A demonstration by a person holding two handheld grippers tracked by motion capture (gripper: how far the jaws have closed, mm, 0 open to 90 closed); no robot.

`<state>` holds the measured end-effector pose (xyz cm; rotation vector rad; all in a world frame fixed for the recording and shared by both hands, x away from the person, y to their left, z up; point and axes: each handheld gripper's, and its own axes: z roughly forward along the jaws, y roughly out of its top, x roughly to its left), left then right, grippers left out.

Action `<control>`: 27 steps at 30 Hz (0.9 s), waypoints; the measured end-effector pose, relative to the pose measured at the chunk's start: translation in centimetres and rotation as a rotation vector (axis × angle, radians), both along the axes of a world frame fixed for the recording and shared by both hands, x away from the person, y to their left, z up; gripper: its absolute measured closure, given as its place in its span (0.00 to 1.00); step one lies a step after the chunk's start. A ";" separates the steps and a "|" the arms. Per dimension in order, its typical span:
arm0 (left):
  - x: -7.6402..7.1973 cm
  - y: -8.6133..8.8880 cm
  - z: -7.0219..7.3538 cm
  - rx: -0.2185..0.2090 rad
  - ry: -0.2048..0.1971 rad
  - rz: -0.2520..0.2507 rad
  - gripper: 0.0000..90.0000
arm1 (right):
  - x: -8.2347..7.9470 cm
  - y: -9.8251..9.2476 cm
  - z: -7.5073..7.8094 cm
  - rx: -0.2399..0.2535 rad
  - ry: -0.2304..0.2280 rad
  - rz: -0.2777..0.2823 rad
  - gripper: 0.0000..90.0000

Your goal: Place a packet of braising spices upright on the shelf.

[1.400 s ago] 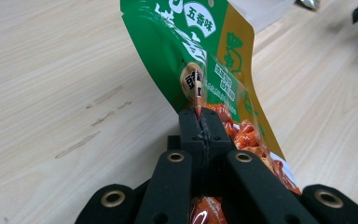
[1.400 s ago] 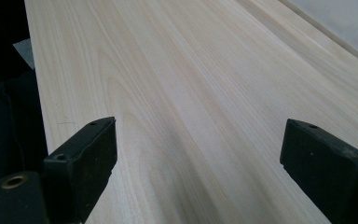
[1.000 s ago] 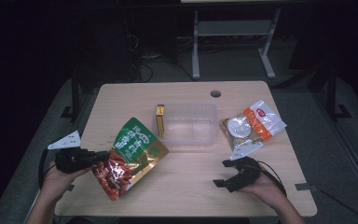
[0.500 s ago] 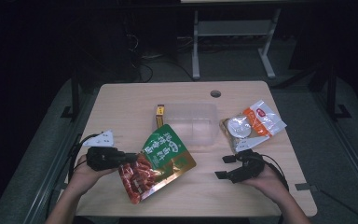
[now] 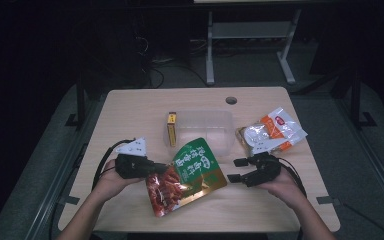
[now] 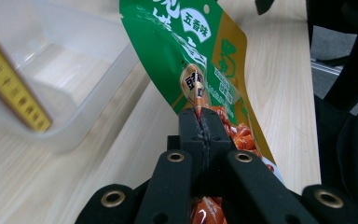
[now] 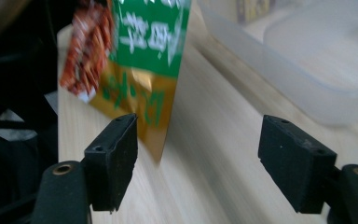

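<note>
Your left gripper [image 5: 147, 167] has its fingers [image 6: 192, 135] pressed together on the side edge of the green snack pouch [image 5: 187, 174], with the film pinched in the seam between them in the left gripper view. The pouch spreads away from those fingers toward the middle of the bench [image 5: 130, 115], near its front edge, and its far gold corner ends just short of your right gripper [image 5: 237, 170].

The pouch's long axis runs diagonally: the green printed end points toward the far right, where it overlaps the near wall of the clear plastic tub [image 5: 205, 127], and the red end showing the snack points toward the front edge. In the left gripper view the pouch carries "五香味" in a white oval; the other writing is too cropped to read.

Your right gripper's fingers [image 7: 112, 161] stand wide apart and hold nothing; in the right gripper view the pouch's gold corner hangs just beyond its left finger.

A narrow yellow box [image 5: 171, 128] lies along the tub's left wall. An orange-and-white packet [image 5: 272, 134] lies toward the bench's right edge, beside the tub.
</note>
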<state>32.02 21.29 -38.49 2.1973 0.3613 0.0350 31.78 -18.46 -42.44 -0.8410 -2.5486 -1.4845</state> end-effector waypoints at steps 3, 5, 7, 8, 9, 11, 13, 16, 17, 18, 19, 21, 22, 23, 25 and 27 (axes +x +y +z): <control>0.6 -0.9 0.0 0.006 0.002 -0.024 1.00 | 0.5 0.3 0.3 0.009 -0.006 0.016 0.33; 1.0 -1.5 -0.1 0.011 0.003 -0.037 1.00 | 0.8 0.6 0.7 0.029 -0.003 0.029 0.35; 1.4 -2.0 -0.1 0.004 0.002 -0.051 1.00 | 1.4 1.0 0.8 0.048 0.005 0.044 0.38; 1.5 -2.2 0.0 0.000 0.002 -0.059 1.00 | 1.4 1.0 0.8 0.048 0.005 0.044 0.38; 1.6 -2.4 0.0 -0.003 0.008 -0.068 1.00 | 1.7 1.3 0.7 0.039 0.009 0.053 0.38; 1.7 -2.7 -0.2 -0.008 0.009 -0.080 1.00 | 2.2 1.8 0.5 0.034 0.011 0.068 0.39; 1.7 -3.0 -0.3 0.000 0.004 -0.101 1.00 | 2.6 2.4 0.2 0.041 0.014 0.090 0.41; 1.5 -3.2 -0.5 0.006 0.001 -0.109 1.00 | 3.0 3.4 0.0 0.031 0.016 0.114 0.45; 1.3 -3.3 -0.6 0.008 -0.001 -0.113 1.00 | 2.9 3.7 -0.2 0.023 0.024 0.131 0.46; 1.2 -3.2 -0.6 0.008 -0.005 -0.115 1.00 | 2.8 3.9 -0.3 0.012 0.022 0.134 0.47; 1.2 -3.2 -0.6 0.008 -0.005 -0.115 1.00 | 2.7 3.9 -0.3 0.009 0.023 0.135 0.50; 1.1 -3.1 -0.5 0.001 -0.005 -0.119 1.00 | 2.7 3.8 -0.4 0.021 0.031 0.136 0.55; 1.1 -3.1 -0.5 0.001 -0.005 -0.119 1.00 | 2.7 3.8 -0.4 0.021 0.031 0.136 0.55; 1.0 -3.0 -0.4 -0.006 -0.005 -0.118 1.00 | 2.6 3.9 -0.6 0.011 0.029 0.138 0.60; 1.0 -2.9 -0.3 -0.014 -0.004 -0.119 1.00 | 2.6 4.0 -0.8 -0.002 0.027 0.139 0.63; 1.0 -2.9 -0.3 -0.022 -0.003 -0.122 1.00 | 2.7 4.0 -1.0 0.006 0.032 0.148 0.68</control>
